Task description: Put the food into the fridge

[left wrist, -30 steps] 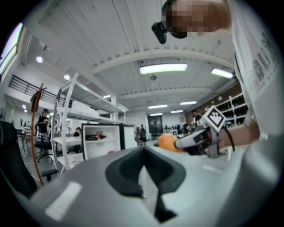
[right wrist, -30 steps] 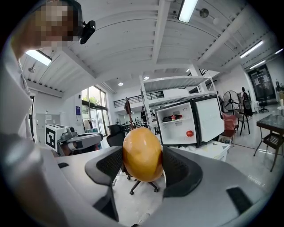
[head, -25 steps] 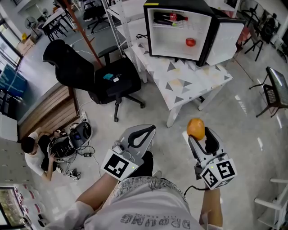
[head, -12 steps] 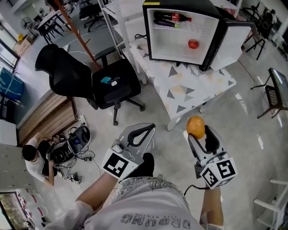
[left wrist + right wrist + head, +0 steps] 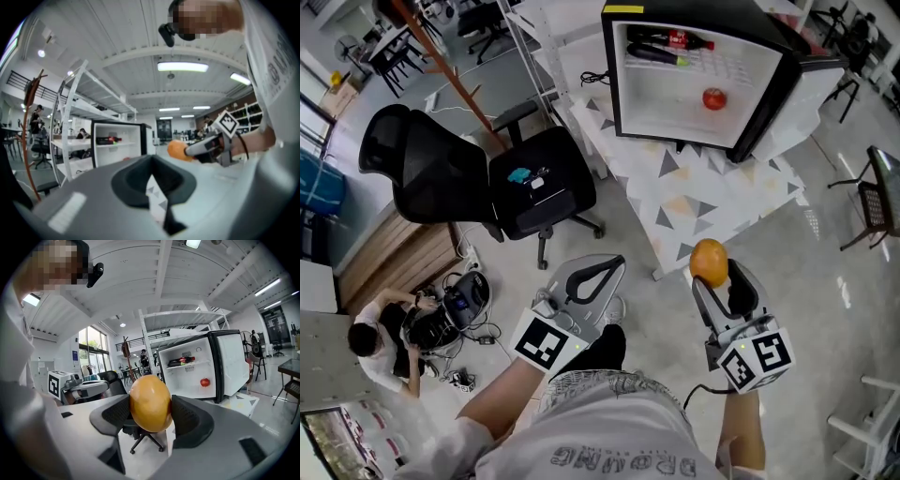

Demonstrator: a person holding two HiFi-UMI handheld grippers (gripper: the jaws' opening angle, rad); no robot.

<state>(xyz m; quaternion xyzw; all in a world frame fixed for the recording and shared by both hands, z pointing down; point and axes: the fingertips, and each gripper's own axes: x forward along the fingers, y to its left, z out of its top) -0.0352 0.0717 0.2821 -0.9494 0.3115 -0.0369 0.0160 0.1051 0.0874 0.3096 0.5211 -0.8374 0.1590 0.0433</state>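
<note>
My right gripper (image 5: 710, 272) (image 5: 151, 416) is shut on an orange (image 5: 709, 262) (image 5: 150, 402), held in the air above the floor, short of the table. The small black fridge (image 5: 703, 66) (image 5: 187, 371) stands open on a white table (image 5: 712, 202) with grey triangles. A red tomato (image 5: 714, 97) (image 5: 205, 382) lies inside it, and bottles (image 5: 661, 45) (image 5: 180, 361) rest on its upper shelf. My left gripper (image 5: 605, 270) (image 5: 154, 174) is shut and holds nothing. It hovers left of the right one.
A black office chair (image 5: 487, 178) stands left of the table. A person (image 5: 370, 342) crouches on the floor at lower left among cables and gear. The fridge door (image 5: 816, 103) hangs open to the right. A dark chair (image 5: 877, 202) is at the right edge.
The view has shifted toward the fridge and table, which now sit closer and lower in the head view. Both grippers keep their pose, the orange still held.
</note>
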